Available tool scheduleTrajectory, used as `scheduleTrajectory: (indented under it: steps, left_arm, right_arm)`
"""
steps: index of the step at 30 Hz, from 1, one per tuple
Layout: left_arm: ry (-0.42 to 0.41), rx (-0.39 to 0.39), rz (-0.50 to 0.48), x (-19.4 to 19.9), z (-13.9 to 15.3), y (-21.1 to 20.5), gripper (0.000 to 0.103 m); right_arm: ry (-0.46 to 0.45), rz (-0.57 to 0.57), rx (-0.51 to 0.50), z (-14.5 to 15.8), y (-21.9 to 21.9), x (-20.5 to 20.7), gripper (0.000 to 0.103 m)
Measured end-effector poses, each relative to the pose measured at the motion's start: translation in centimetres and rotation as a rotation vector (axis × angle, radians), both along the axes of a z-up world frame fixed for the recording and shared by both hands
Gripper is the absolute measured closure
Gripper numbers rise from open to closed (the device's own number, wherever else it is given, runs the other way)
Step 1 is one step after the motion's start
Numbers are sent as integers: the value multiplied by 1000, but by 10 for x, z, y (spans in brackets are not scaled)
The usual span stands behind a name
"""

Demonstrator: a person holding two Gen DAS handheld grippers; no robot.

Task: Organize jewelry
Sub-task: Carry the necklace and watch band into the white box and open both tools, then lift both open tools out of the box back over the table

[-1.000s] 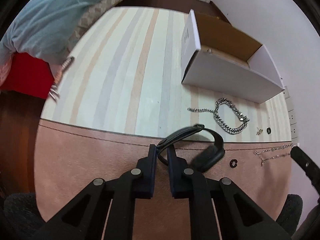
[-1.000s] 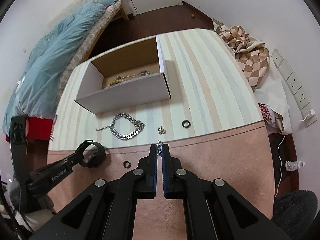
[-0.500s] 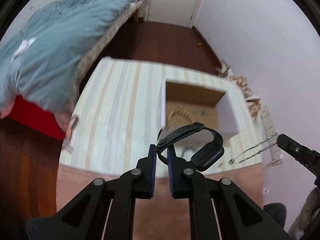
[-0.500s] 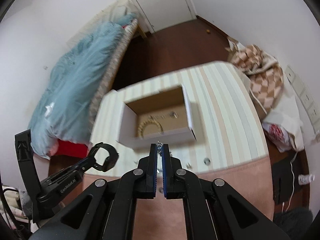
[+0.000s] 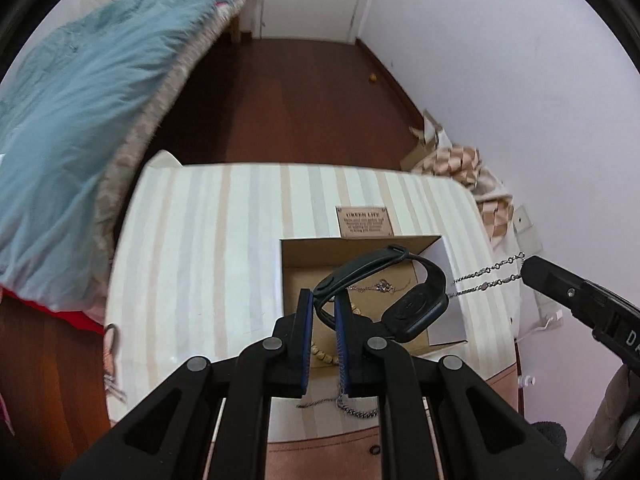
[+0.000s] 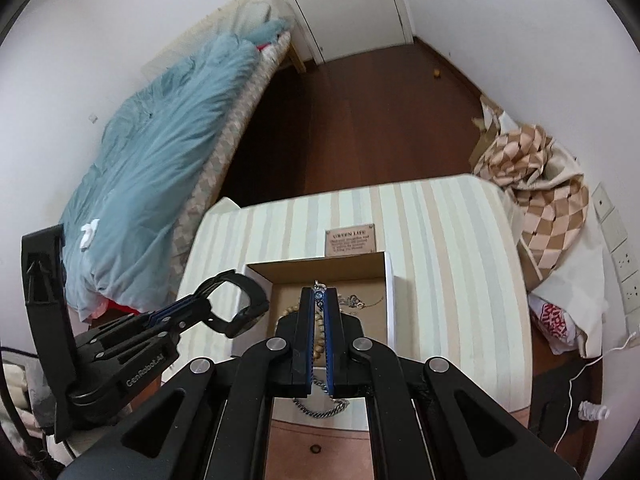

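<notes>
My left gripper (image 5: 323,300) is shut on the strap of a black watch (image 5: 416,304) and holds it high above the open cardboard box (image 5: 296,276). My right gripper (image 6: 319,294) is shut on a thin silver chain (image 6: 319,287), which hangs from its tip in the left wrist view (image 5: 486,276). The box (image 6: 389,300) holds a bead bracelet (image 6: 289,312) and a fine necklace (image 6: 356,301). A heavy silver chain (image 6: 324,410) lies on the striped table (image 6: 448,264) in front of the box. The left gripper with the watch also shows in the right wrist view (image 6: 208,300).
A small black ring (image 5: 375,449) lies on the pink mat (image 5: 320,460) near the table's front. A brown label (image 5: 366,221) sits behind the box. A bed with a blue duvet (image 6: 160,160) is at the left; checked cloth (image 6: 536,184) and wall sockets are at the right.
Both grippers have risen from the table, lifting the watch and the thin chain, and now hang over the box. The view has tilted toward the room.
</notes>
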State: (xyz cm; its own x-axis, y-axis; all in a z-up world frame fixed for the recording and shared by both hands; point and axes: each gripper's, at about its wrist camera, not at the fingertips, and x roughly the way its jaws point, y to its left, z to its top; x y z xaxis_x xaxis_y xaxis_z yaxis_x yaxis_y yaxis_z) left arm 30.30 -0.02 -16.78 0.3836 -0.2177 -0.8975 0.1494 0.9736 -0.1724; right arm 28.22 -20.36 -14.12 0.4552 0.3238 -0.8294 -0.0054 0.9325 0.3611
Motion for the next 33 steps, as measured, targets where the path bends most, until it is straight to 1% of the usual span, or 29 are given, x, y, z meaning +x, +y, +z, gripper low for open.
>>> scheduleTrajectory:
  steps: [2, 4, 5, 8, 9, 10, 11, 12, 13, 14, 15, 16, 17, 18, 19, 20, 21, 23, 25, 26, 29, 33]
  left_arm:
    - [44, -4, -25, 10, -12, -6, 95]
    - [78, -17, -27, 17, -21, -9, 91]
    - [103, -40, -28, 22, -26, -10, 89]
    - [178, -124, -18, 31, -36, -10, 88]
    - [181, -125, -13, 33, -36, -11, 77]
    - [174, -118, -7, 34, -35, -10, 56]
    - [159, -107, 1, 35, -32, -9, 43]
    - [146, -102, 9, 34, -29, -8, 24]
    - [130, -100, 18, 35, -25, -6, 20]
    - [115, -90, 27, 34, -21, -4, 20]
    - [108, -79, 34, 34, -19, -2, 20]
    - [98, -56, 45, 33, -16, 1, 19]
    - [86, -33, 52, 32, -14, 3, 18]
    - [66, 11, 66, 28, -10, 5, 10]
    - [52, 41, 75, 27, -8, 6, 0]
    - [34, 66, 86, 24, -6, 9, 0]
    - [15, 88, 99, 21, -4, 13, 0]
    - [-16, 127, 127, 10, -2, 19, 0]
    - [-38, 156, 143, 3, -2, 23, 0]
    - [-47, 171, 148, -3, -2, 24, 0]
    - [-51, 200, 151, -16, -4, 24, 0]
    - [-46, 207, 158, -30, -6, 25, 0]
  right_arm:
    - [31, 6, 0, -13, 0, 8, 99]
    - [53, 16, 2, -23, 1, 13, 99]
    - [68, 26, 0, -30, 2, 16, 99]
    - [134, 53, 40, -47, 4, 22, 98]
    - [149, 58, 45, -51, 5, 23, 98]
    - [161, 58, 51, -53, 6, 24, 98]
    - [176, 60, 61, -56, 6, 25, 98]
    - [184, 67, 63, -58, 6, 24, 98]
    - [188, 68, 59, -58, 6, 23, 96]
    - [188, 71, 44, -58, 7, 21, 85]
    - [187, 73, 36, -56, 8, 20, 78]
    - [183, 73, 25, -55, 9, 20, 65]
    - [174, 76, 6, -52, 10, 18, 55]
    - [171, 76, -11, -50, 11, 17, 52]
    - [168, 70, -45, -48, 12, 15, 46]
    - [162, 66, -83, -46, 13, 13, 40]
    - [157, 60, -113, -44, 14, 12, 37]
    - [146, 47, -195, -42, 17, 8, 19]
    - [136, 39, -282, -42, 22, 3, 10]
    - [132, 33, -320, -43, 24, 0, 9]
    - [134, 25, -380, -47, 26, -7, 9]
    - [140, 14, -397, -51, 28, -14, 7]
